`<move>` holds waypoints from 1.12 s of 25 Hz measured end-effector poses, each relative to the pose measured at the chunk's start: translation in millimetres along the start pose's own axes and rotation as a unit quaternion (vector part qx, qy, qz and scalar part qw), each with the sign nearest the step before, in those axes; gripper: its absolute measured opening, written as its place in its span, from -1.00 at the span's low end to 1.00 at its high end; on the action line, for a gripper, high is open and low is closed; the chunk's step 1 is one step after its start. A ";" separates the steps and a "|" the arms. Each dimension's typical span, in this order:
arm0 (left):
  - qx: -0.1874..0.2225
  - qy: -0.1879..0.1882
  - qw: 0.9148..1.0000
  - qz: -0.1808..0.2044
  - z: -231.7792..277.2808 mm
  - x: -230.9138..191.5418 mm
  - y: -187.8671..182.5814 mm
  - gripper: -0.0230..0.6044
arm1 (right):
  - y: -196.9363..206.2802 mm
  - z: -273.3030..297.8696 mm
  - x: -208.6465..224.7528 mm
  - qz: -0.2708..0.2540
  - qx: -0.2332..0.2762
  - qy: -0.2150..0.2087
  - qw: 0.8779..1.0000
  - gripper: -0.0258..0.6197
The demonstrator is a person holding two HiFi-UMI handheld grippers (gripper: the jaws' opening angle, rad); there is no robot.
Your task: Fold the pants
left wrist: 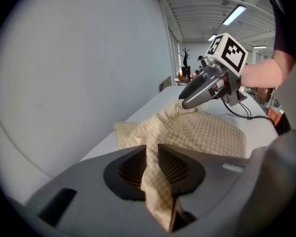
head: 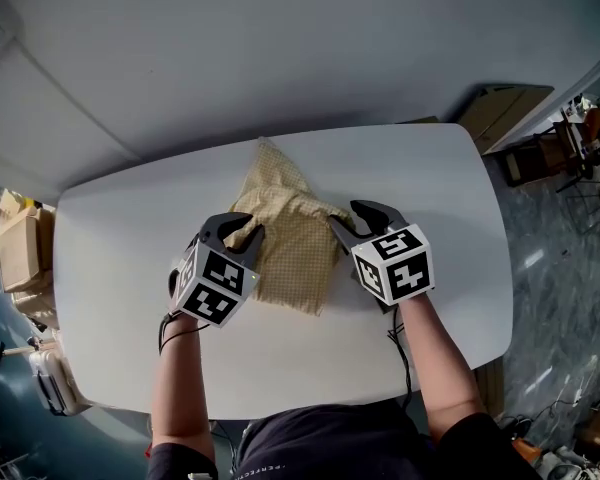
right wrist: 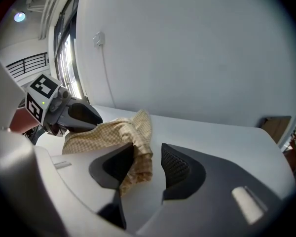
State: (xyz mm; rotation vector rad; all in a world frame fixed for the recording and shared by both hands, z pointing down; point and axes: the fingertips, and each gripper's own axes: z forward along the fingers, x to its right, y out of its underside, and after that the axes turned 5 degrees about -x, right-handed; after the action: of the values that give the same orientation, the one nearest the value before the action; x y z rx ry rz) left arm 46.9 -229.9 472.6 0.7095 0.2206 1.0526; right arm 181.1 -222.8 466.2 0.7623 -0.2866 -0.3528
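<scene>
**Limp pants bunched mid-table**

The white table (head: 130, 228) bears thin checked pants (head: 290, 238), crumpled at its middle: light, limp, probably best pinched at an edge. The left gripper (left wrist: 152, 157) clamps 1 fold; the right gripper (right wrist: 148, 157) stands wide, cloth against 1 jaw, ungripped

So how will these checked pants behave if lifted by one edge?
Probably floppy: the pants lie in soft crumpled folds, and the fold pinched in the left gripper hangs limp. Likely light, since the cloth looks thin. Pushed, they would probably bunch up on the table rather than slide.
</scene>
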 end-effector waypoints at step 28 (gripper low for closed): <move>0.203 0.020 0.947 -0.246 -144.3 73.3 7.6 -0.94 | -8.9 -111.3 -136.5 -0.010 0.153 -0.036 0.988 -0.92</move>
State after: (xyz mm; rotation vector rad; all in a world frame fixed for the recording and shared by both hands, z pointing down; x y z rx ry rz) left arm 7.4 -103.4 379.5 0.9427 0.6295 0.5420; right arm 97.8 -103.8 366.1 1.0560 -0.4081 -0.3599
